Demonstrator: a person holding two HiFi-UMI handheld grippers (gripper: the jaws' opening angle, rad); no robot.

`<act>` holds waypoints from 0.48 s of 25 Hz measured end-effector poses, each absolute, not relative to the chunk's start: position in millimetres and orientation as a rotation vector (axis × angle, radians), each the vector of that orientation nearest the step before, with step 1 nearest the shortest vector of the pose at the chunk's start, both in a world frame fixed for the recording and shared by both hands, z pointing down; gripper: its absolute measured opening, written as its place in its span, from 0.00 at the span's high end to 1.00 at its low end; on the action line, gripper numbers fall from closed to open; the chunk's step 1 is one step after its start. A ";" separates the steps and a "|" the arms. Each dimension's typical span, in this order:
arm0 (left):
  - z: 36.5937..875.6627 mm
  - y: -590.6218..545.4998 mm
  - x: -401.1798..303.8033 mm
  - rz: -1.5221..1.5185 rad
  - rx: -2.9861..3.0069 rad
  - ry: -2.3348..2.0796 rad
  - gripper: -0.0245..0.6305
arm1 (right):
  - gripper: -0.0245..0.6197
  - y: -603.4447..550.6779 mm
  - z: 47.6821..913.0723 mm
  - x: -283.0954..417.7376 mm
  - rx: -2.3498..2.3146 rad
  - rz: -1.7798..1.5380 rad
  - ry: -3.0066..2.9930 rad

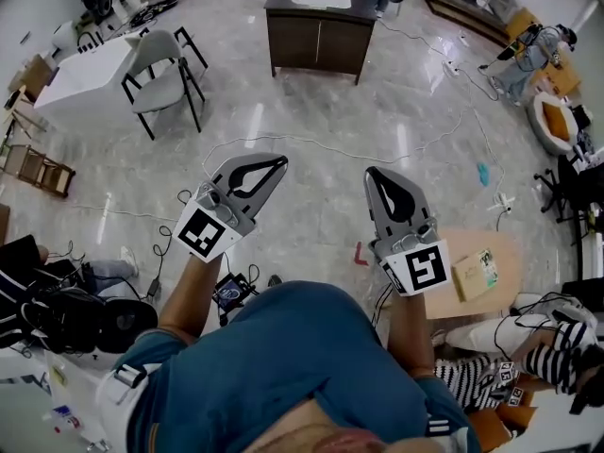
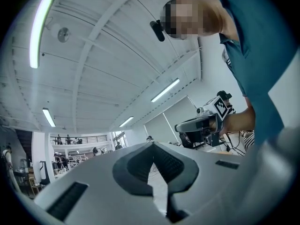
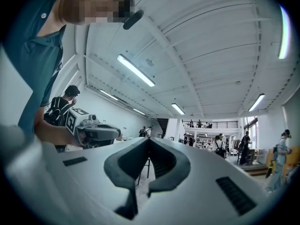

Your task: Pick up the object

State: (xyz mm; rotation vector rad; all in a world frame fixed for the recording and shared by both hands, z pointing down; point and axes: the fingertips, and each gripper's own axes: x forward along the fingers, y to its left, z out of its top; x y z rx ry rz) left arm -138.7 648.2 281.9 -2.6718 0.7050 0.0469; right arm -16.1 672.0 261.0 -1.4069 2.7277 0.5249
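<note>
Above floor [image 1: 321, 173], left tool [image 1: 279, 161] and right tool [image 1: 372, 174] are closed, empty.

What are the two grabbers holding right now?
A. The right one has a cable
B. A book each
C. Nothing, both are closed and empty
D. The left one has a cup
C: the tips of the left gripper and the right gripper meet, and each gripper's own view shows nothing caught between them.

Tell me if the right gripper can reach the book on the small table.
Not as it stands, probably: the right gripper points away over the floor, jaws shut, with the book beside it. Nothing blocks the way.
</note>
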 end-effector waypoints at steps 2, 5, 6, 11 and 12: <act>280.1 632.1 -146.5 0.053 -2.672 0.689 0.96 | 0.94 655.9 258.7 -23.8 -1.426 0.528 2.719; 280.6 609.8 -161.3 0.057 -2.675 0.670 0.96 | 0.94 634.5 259.5 -42.1 -1.437 0.530 2.717; 280.7 604.4 -167.2 0.067 -2.679 0.667 0.96 | 0.94 629.5 260.8 -48.9 -1.441 0.531 2.718; 283.8 589.8 -190.5 0.087 -2.685 0.645 0.96 | 0.94 614.1 261.9 -73.8 -1.460 0.544 2.711; 284.4 586.5 -193.7 0.087 -2.681 0.645 0.96 | 0.94 611.6 262.1 -77.2 -1.461 0.547 2.712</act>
